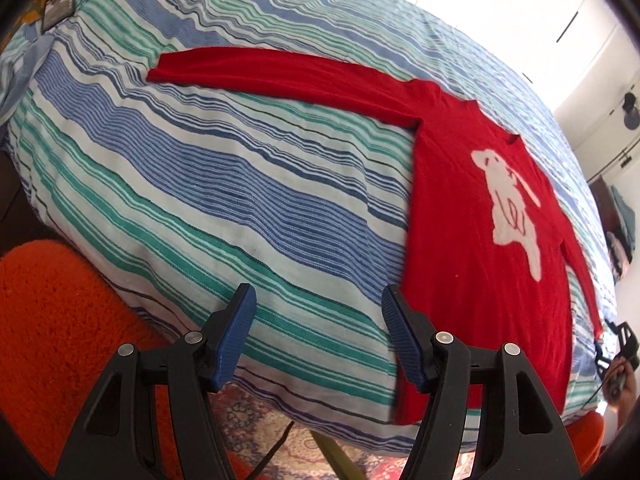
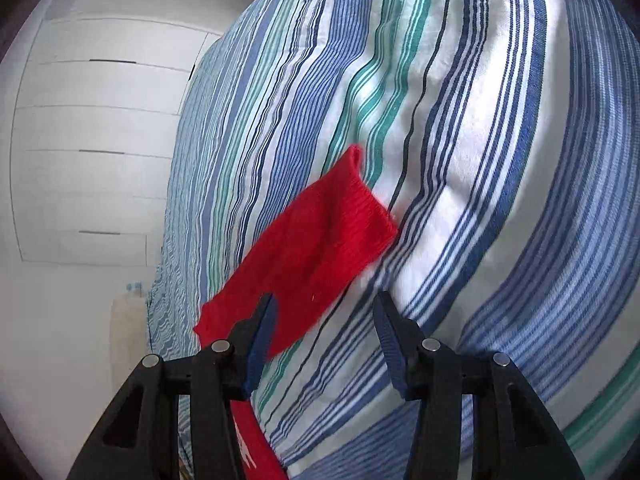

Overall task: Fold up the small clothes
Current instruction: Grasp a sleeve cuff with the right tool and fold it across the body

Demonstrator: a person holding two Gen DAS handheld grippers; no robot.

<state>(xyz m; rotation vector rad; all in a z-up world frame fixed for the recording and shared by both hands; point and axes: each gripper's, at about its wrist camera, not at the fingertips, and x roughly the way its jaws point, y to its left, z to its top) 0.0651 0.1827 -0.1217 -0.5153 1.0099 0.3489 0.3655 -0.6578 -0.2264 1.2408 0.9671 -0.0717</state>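
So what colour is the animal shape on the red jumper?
White animal shape, clearest in the left wrist view.

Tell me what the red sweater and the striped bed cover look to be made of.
Red sweater: knitted yarn, likely wool or acrylic; ribbing shows at the cuff, matte and slightly fuzzy.
Striped bed cover: thin woven cloth, probably cotton; smooth, matte, softly creased.

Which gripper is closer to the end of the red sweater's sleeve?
The right gripper. Its open fingers hang just short of the sleeve cuff, over that sleeve. The left gripper is beside the red sweater's bottom hem, far from its outstretched sleeve end.
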